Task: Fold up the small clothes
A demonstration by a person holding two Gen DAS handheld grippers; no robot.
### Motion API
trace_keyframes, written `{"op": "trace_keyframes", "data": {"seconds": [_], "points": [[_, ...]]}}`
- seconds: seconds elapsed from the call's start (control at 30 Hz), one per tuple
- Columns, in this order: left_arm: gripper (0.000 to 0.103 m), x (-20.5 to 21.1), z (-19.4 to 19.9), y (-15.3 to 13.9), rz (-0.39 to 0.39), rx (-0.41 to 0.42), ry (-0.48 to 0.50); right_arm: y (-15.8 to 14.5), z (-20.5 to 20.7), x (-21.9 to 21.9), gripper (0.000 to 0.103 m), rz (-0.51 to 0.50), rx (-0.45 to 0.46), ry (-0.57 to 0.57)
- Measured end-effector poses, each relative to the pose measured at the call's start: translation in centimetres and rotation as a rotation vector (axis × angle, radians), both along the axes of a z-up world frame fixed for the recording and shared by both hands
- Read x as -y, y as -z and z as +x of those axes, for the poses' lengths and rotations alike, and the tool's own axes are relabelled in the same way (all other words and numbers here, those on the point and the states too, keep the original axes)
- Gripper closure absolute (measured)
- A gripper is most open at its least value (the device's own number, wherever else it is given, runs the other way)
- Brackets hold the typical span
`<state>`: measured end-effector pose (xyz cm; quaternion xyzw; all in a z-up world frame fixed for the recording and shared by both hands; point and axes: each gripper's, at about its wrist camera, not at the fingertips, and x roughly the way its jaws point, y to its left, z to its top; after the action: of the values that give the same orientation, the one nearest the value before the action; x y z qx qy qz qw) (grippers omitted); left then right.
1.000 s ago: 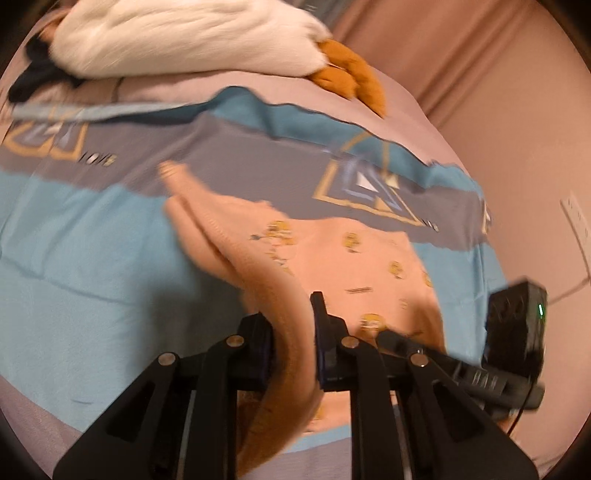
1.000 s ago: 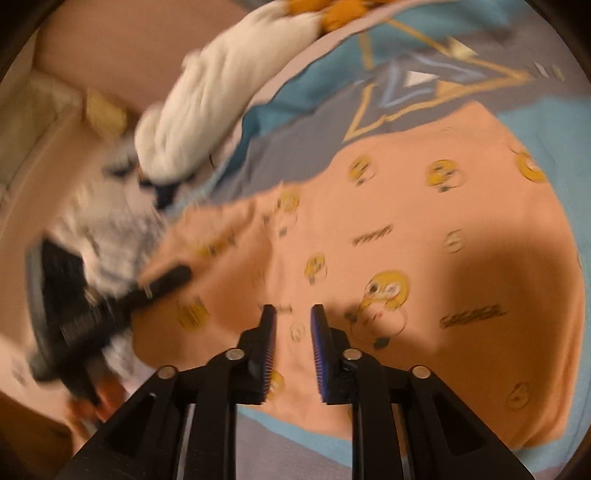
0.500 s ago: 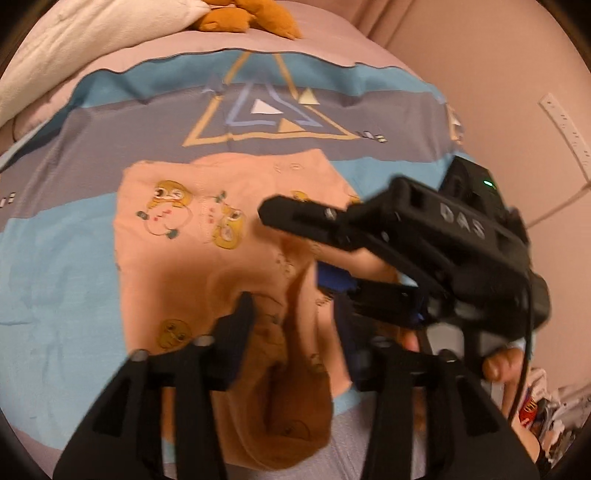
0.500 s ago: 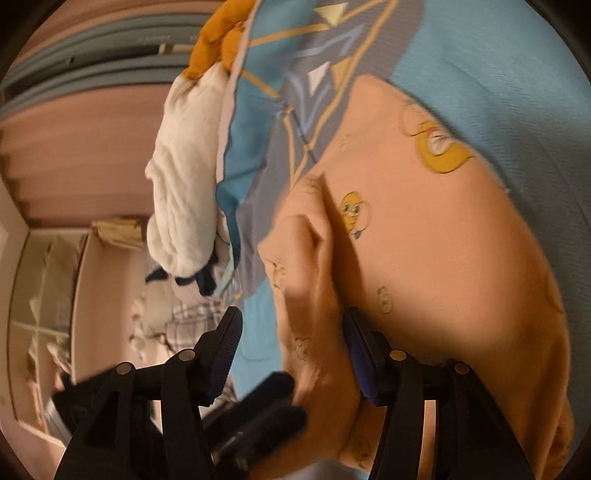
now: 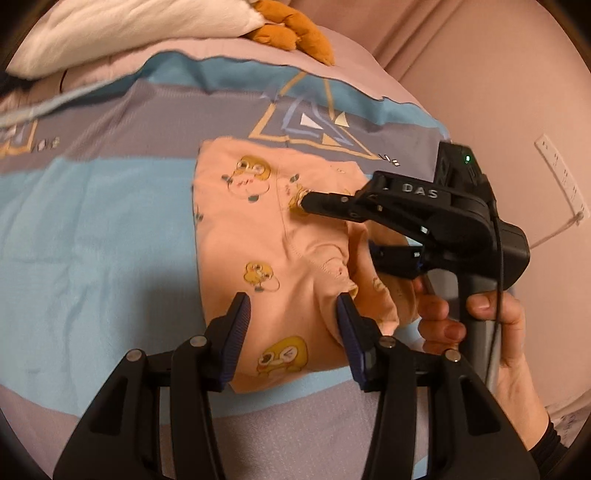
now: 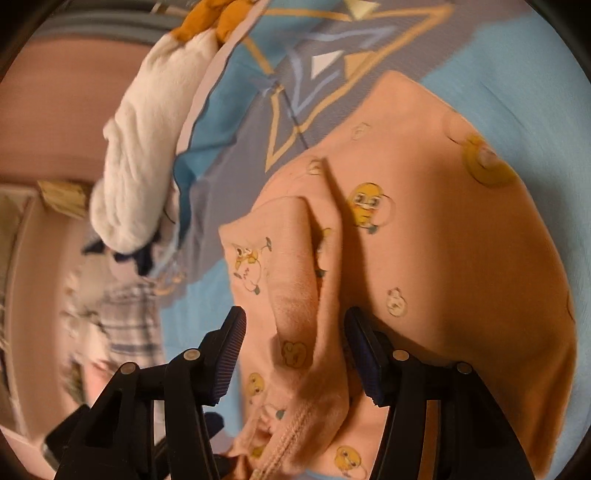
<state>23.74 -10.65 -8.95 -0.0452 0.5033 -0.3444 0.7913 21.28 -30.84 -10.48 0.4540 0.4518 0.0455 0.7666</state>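
A blue-and-grey bedspread (image 5: 92, 229) covers the bed and bears the one garment in play, a small peach garment (image 5: 236, 229) printed with yellow cartoon ducks, lying on the blue band near the bed's front edge. A white plush toy (image 5: 122, 26) with orange feet lies well apart at the far side. The garment is part folded: its left portion lies flat, while its right side is heaped into a loose ridge with a seam showing, and in the right wrist view a sleeve-like flap (image 6: 295, 266) lies doubled over the body. The left gripper (image 5: 291, 321) hangs over the near hem with its jaws wide and nothing between them but cloth below. The right gripper (image 6: 295, 339), in the person's right hand (image 5: 491, 325), is likewise spread wide, straddling the folded flap without pinching it. The risk, as I judge it, is that the soft knit springs back: with neither gripper clamped, the bunched ridge may slump open, or a careless closing could catch several layers and drag the fold askew.
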Motion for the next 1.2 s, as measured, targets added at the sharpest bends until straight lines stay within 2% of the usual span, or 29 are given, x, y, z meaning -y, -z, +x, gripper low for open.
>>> {"op": "trace_keyframes", "data": {"seconds": [0.03, 0.07, 0.13, 0.27, 0.33, 0.43, 0.5, 0.63, 0.77, 0.83, 0.87, 0.93, 1.03, 1.1, 1.2], "points": [[0.057, 0.2, -0.2, 0.3, -0.025, -0.017, 0.012, -0.3, 0.4, -0.5, 0.078, -0.059, 0.002, -0.020], [0.057, 0.7, -0.4, 0.6, -0.041, -0.028, 0.028, -0.5, 0.8, -0.9, 0.089, -0.110, -0.004, -0.048], [0.057, 1.6, -0.9, 1.0, -0.067, -0.054, 0.057, -0.4, 1.3, -1.1, 0.094, -0.152, -0.010, -0.085], [0.058, 4.0, -2.0, 1.0, -0.106, -0.051, 0.107, -2.3, 0.9, -0.4, 0.095, -0.146, 0.068, -0.126], [0.058, 5.0, -2.3, 0.5, -0.151, -0.057, 0.135, -3.9, 0.3, 0.9, 0.095, -0.160, 0.124, -0.139], [0.058, 7.2, -2.5, -0.4, -0.213, -0.066, 0.173, -5.1, 0.3, 2.6, 0.095, -0.181, 0.150, -0.122], [0.058, 8.4, -2.7, -0.6, -0.218, -0.064, 0.190, -4.9, 0.4, 4.4, 0.095, -0.169, 0.147, -0.114], [0.057, 10.5, -3.0, -0.3, -0.224, -0.091, 0.218, -2.3, 1.0, 6.7, 0.095, -0.185, 0.067, -0.082], [0.057, 9.9, -3.2, -0.3, -0.215, -0.088, 0.222, 0.0, 0.9, 8.1, 0.095, -0.167, 0.030, -0.069], [0.057, 8.8, -2.8, -0.6, -0.216, -0.080, 0.207, 0.8, 0.5, 8.7, 0.088, -0.112, 0.034, -0.051], [0.057, 8.2, -2.5, -0.8, -0.215, -0.073, 0.195, 0.6, 0.2, 8.9, 0.087, -0.106, 0.036, -0.043], [0.057, 6.9, -1.9, -1.0, -0.214, -0.058, 0.172, -0.4, -0.6, 8.8, 0.076, -0.149, 0.056, -0.036], [0.057, 4.6, -1.3, -1.3, -0.195, -0.025, 0.119, -2.9, -2.7, 8.4, 0.074, -0.273, 0.124, -0.031], [0.057, 3.4, -1.1, -1.0, -0.175, -0.007, 0.088, -4.6, -4.5, 7.8, 0.074, -0.321, 0.195, -0.067], [0.057, 2.3, -0.4, -0.3, -0.152, 0.002, 0.048, -5.6, -6.5, 5.9, 0.073, -0.302, 0.264, -0.197]]}}
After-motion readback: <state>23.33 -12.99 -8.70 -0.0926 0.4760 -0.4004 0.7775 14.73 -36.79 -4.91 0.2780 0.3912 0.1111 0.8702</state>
